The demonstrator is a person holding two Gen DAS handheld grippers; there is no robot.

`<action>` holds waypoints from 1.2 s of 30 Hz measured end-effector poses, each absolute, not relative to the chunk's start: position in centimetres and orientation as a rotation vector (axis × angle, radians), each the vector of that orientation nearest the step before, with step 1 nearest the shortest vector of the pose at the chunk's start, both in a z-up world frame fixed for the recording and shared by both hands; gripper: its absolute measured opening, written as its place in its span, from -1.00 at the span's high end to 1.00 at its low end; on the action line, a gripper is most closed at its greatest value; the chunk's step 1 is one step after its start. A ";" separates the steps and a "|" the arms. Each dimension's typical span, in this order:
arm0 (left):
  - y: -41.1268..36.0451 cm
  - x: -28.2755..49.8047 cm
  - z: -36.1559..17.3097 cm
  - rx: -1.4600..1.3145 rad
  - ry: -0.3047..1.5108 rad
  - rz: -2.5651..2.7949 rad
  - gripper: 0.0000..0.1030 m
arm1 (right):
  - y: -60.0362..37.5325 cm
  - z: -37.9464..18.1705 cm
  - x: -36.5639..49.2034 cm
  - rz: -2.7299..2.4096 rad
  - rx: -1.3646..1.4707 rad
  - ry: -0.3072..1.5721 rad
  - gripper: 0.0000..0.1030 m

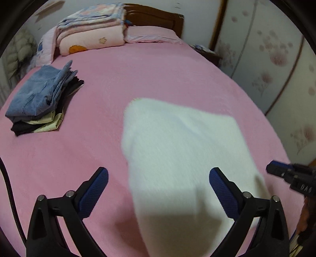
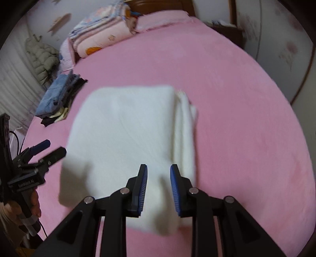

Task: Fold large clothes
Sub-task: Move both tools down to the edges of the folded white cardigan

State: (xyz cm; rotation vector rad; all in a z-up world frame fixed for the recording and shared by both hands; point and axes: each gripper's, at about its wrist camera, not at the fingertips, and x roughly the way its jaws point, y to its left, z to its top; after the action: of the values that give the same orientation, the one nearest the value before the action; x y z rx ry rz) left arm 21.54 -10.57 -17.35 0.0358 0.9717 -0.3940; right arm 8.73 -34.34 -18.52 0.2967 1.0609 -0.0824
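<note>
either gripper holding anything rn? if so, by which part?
Nothing held. Left gripper is wide open above the folded white fabric garment on the pink bed; right gripper is partly open, pads clear of it.

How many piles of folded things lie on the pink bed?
3: a folded white cloth below both grippers, a stack of jeans and dark clothes at the left edge, folded quilts by the headboard. Others may be hidden.

Left wrist camera: I look steeply down along the left tongs [image 1: 158, 174] over the pink bed [image 1: 98, 158], toward the headboard [image 1: 158, 17], close above. Right wrist camera: same heading, from beside it, along the right tongs [image 2: 158, 170]. Shared between both: white folded cloth [image 1: 177, 148] [image 2: 126, 134], clothes stack [image 1: 39, 98] [image 2: 57, 98], bedding pile [image 1: 88, 33] [image 2: 102, 31]. Each view catches the other tongs at its edge.
</note>
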 end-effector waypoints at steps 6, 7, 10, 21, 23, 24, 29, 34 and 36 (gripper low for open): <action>-9.9 27.4 -20.4 -0.103 1.061 -0.365 0.02 | -32.0 -19.5 15.7 0.016 0.249 1.018 0.54; -10.2 27.7 -20.6 -0.106 1.065 -0.367 0.04 | -31.7 -20.1 16.9 0.018 0.240 1.021 0.54; -11.8 28.6 -22.0 -0.071 1.073 -0.380 0.07 | -32.0 -22.6 19.9 -0.006 0.208 1.066 0.54; -13.7 29.8 -24.7 0.032 1.098 -0.365 -0.21 | -37.5 -26.1 19.6 -0.094 0.245 1.102 1.00; -13.6 30.1 -24.8 0.027 1.103 -0.363 -0.26 | -37.6 -26.5 19.8 -0.098 0.265 1.104 1.00; -13.5 30.1 -24.9 0.023 1.105 -0.361 -0.28 | -37.7 -26.6 19.9 -0.099 0.285 1.104 1.00; -13.0 30.3 -24.8 -0.012 1.126 -0.338 -0.45 | -37.8 -26.3 19.8 -0.090 0.305 1.111 1.00; -12.5 30.1 -23.9 -0.051 1.166 -0.288 -0.61 | -37.7 -24.9 19.2 -0.077 0.347 1.133 0.90; -12.6 29.5 -22.8 -0.040 1.159 -0.286 -0.66 | -38.1 -24.0 18.5 -0.081 0.415 1.122 0.85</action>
State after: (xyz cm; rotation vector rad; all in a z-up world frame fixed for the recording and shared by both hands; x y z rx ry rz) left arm 29.51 -12.63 -22.79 -0.0402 1.1594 -0.2862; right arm 18.49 -38.07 -24.03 0.4152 1.1216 -0.0806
